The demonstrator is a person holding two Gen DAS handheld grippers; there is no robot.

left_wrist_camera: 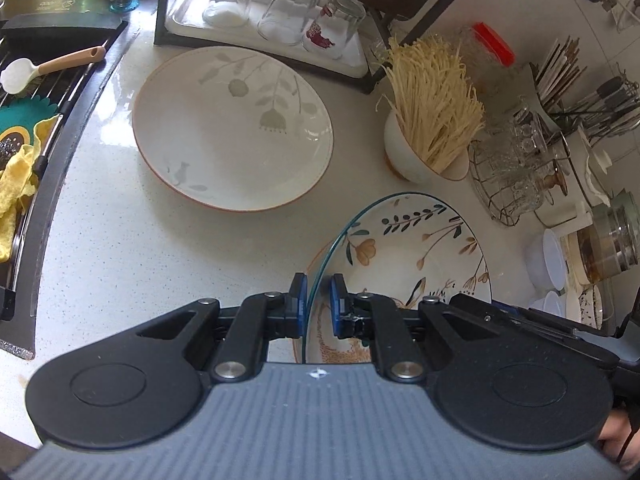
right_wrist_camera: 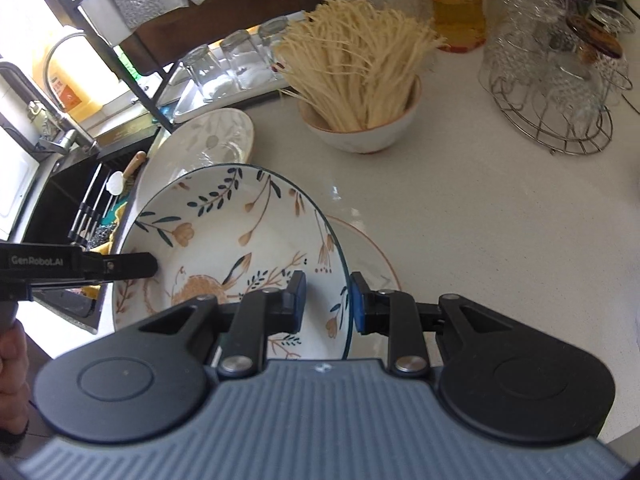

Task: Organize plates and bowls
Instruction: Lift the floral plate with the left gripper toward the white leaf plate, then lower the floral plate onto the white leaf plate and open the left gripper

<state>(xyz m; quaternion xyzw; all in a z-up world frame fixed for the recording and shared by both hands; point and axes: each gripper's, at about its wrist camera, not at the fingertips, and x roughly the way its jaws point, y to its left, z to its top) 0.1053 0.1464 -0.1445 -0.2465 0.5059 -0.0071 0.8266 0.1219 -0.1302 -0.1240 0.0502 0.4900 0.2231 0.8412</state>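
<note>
While both my hands tilted steeply down over the bench (right_wrist_camera: 480,216), I carried the flowered plate (right_wrist_camera: 240,240) between them. My left gripper (left_wrist_camera: 318,306) had its jaws pinching the plate's blue rim on one side; my right gripper (right_wrist_camera: 326,304) had its jaws pinching the rim on the opposite side. Held so, the plate hung above an orange-rimmed plate (right_wrist_camera: 372,252) lying on the bench, near the pale leaf-patterned plate (left_wrist_camera: 232,128) and the bowl of noodles (left_wrist_camera: 428,152)

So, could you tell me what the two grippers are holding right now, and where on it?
Both hold the bird-patterned plate by its blue rim: left gripper and right gripper on opposite edges.
</note>
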